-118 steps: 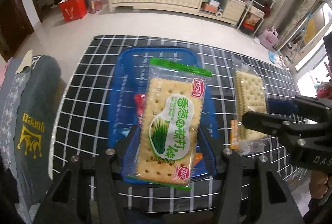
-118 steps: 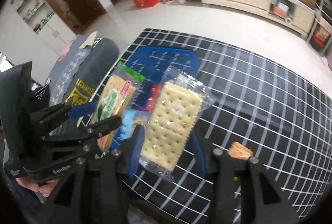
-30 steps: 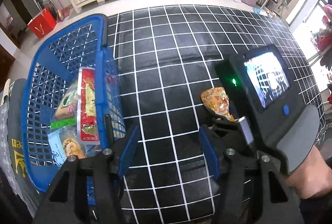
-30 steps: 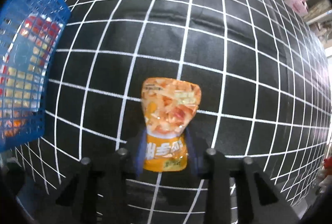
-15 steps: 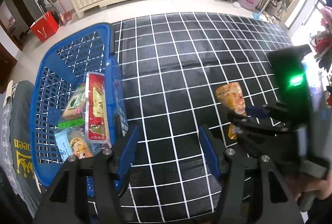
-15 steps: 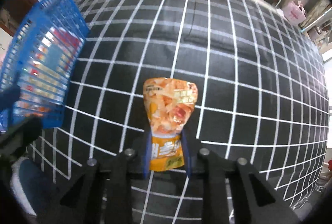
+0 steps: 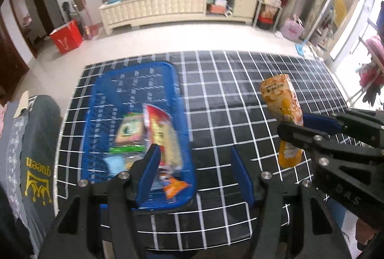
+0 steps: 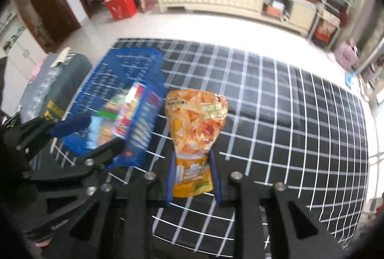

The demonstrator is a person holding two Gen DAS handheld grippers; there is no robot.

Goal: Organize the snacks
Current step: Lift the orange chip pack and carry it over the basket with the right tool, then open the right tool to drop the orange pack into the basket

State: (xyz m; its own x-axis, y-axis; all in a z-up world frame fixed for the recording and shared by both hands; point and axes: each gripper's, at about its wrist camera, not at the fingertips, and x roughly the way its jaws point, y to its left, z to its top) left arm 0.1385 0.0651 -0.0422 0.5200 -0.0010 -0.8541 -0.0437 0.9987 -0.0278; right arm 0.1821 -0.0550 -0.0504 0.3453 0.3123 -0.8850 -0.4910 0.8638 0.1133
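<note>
Orange pouch (image 8: 195,129) is pinched at its lower end by R gripper (image 8: 192,177), held off the table (image 8: 288,129), basket (image 7: 134,81) seen ahead-left of the tool. Judged light, soft, crinkly, film prob. slippery; contents likely fragile, so the flat bottom seal is best gripped, not the puffed body. R gripper is pitched steeply down. L gripper (image 7: 194,172) is spread, nothing between pads, angled down at the basket's near right corner.
</note>
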